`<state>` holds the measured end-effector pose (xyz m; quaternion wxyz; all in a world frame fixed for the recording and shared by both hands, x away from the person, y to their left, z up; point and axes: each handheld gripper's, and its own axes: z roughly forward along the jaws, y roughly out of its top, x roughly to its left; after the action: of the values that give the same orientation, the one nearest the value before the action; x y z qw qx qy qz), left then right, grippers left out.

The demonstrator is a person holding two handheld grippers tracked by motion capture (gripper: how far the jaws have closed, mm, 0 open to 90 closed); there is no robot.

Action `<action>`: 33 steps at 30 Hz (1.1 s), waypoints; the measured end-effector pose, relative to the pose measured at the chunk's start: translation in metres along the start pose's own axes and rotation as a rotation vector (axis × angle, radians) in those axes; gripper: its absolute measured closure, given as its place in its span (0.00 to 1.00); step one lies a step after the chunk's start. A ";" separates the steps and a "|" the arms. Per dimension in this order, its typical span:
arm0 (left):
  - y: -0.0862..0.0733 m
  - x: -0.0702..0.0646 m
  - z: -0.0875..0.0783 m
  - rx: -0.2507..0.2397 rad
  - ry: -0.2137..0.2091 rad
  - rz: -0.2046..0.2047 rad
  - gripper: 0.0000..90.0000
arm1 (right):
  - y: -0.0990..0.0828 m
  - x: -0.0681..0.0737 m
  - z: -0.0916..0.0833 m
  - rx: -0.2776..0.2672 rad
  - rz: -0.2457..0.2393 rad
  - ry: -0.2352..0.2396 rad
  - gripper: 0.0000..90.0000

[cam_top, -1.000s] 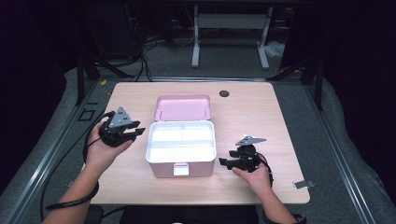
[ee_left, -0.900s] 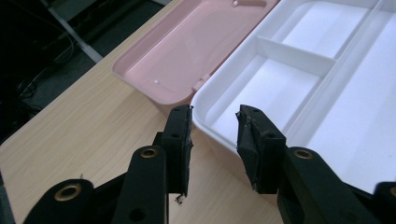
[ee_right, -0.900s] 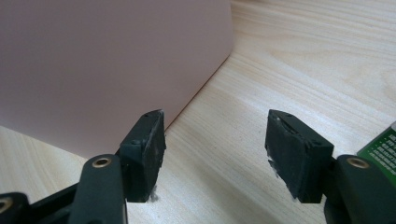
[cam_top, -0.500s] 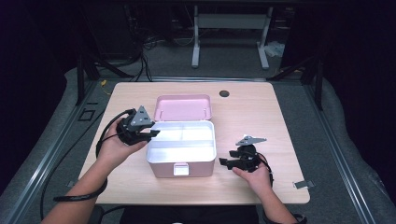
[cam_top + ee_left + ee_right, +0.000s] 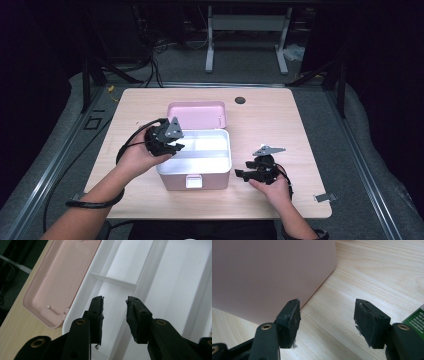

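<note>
Pink storage box (image 5: 195, 160) sits mid worktop (image 5: 280, 125), lid (image 5: 196, 114) flat behind; its left rim is partly hidden by the left gripper (image 5: 167, 142). White tray (image 5: 160, 282) lies under that gripper's jaws: just been closing, half apart, nothing between. Right gripper (image 5: 250, 174) is beside the box's right wall, jaws wide, empty.

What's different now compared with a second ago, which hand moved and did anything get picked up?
The left gripper moved from the table's left side toward the middle, to over the left edge of the open pink box. Its fingers have just been closing a little, with nothing between them; they hang over the white tray. The right gripper, the box and its lid stayed put. Nothing was picked up.
</note>
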<state>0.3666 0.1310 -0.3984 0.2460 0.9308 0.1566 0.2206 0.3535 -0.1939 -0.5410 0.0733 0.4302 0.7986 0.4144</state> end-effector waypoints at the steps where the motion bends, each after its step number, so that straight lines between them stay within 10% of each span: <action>1: 0.005 -0.003 0.004 0.028 -0.001 0.022 0.74 | 0.000 0.000 0.000 -0.001 0.000 0.003 0.42; 33: 0.028 -0.023 0.042 0.232 -0.049 0.173 0.80 | 0.000 0.000 -0.001 0.000 -0.003 0.006 0.42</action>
<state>0.3731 0.0819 -0.4241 0.1204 0.9681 0.0943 0.1984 0.3535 -0.1945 -0.5405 0.0714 0.4277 0.7994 0.4158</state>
